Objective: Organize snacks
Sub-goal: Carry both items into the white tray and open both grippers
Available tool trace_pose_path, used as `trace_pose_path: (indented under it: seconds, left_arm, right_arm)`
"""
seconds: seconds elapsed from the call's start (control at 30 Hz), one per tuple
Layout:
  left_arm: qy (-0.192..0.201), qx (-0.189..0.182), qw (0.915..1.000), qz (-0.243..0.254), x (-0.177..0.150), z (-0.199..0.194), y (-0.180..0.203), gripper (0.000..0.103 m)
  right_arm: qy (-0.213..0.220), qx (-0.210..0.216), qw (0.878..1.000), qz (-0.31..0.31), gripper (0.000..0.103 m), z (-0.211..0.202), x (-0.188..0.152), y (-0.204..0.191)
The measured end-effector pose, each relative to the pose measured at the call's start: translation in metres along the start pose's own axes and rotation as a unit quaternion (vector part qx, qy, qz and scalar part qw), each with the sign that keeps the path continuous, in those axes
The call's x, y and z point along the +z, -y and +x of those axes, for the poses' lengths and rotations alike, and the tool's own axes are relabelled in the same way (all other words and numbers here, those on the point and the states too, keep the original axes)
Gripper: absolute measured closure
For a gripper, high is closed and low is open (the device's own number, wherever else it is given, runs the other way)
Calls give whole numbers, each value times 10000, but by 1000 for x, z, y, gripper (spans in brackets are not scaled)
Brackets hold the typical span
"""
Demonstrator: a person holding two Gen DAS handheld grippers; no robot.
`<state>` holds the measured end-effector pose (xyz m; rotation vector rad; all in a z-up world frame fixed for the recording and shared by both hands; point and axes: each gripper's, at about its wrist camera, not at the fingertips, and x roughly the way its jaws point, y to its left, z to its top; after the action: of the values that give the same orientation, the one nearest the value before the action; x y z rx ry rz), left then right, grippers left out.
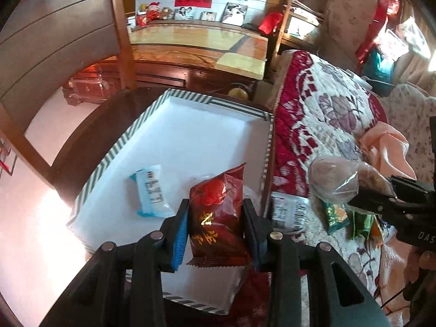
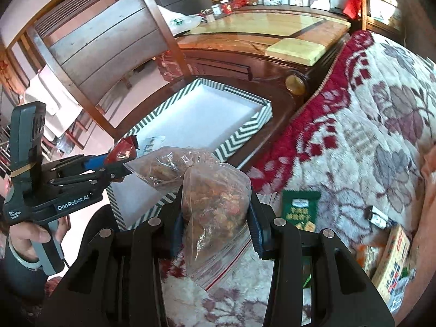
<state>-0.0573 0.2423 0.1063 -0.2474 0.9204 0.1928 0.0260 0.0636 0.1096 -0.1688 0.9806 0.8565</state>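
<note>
My left gripper point(image 1: 215, 234) clamps a red snack packet point(image 1: 218, 218) above the striped tray point(image 1: 152, 109); my right gripper point(image 2: 215, 218) clamps a clear bag point(image 2: 215, 201).

Yellow box point(image 2: 395, 261) cut off, print unreadable

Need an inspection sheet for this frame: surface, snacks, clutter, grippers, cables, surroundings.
Surface: floral blanket; striped tray beside it on dark wood.
Job's things: blue-white packet in tray; green packets and yellow box on blanket.
Clutter: pink cloth.
Grippers: left gripper shut on red packet; right gripper shut on clear bag.
Cables: nothing seen.
Surroundings: wooden cabinet, framed photos.
</note>
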Motion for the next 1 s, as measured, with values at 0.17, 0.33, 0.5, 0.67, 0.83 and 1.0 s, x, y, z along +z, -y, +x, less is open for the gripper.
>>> trace_pose_path:
  seconds: [0.17, 0.33, 0.5, 0.67, 0.83, 1.0]
  left_arm:
    - [6, 107, 9998, -139, 1, 1, -16, 64]
    - [3, 218, 9995, -249, 3, 3, -32, 64]
    - [-10, 307, 9989, -359, 4, 7, -44, 64]
    - [-71, 372, 9983, -446, 2, 15, -53, 64]
    - [-141, 459, 9976, -496, 1, 24, -59, 64]
    - [-194, 506, 9975, -443, 1, 34, -59, 64]
  right_arm:
    - [-46, 34, 9999, -144, 64, 9, 12, -14]
    - [-109, 65, 9996, -252, 64, 23, 22, -25]
    - [-171, 71, 9993, -327, 64, 38, 31, -37]
    - [-240, 32, 9990, -386, 64, 58, 43, -44]
    - [-319, -24, 9986, -411, 64, 82, 54, -50]
    - [-443, -92, 9984, -348, 64, 109, 59, -48]
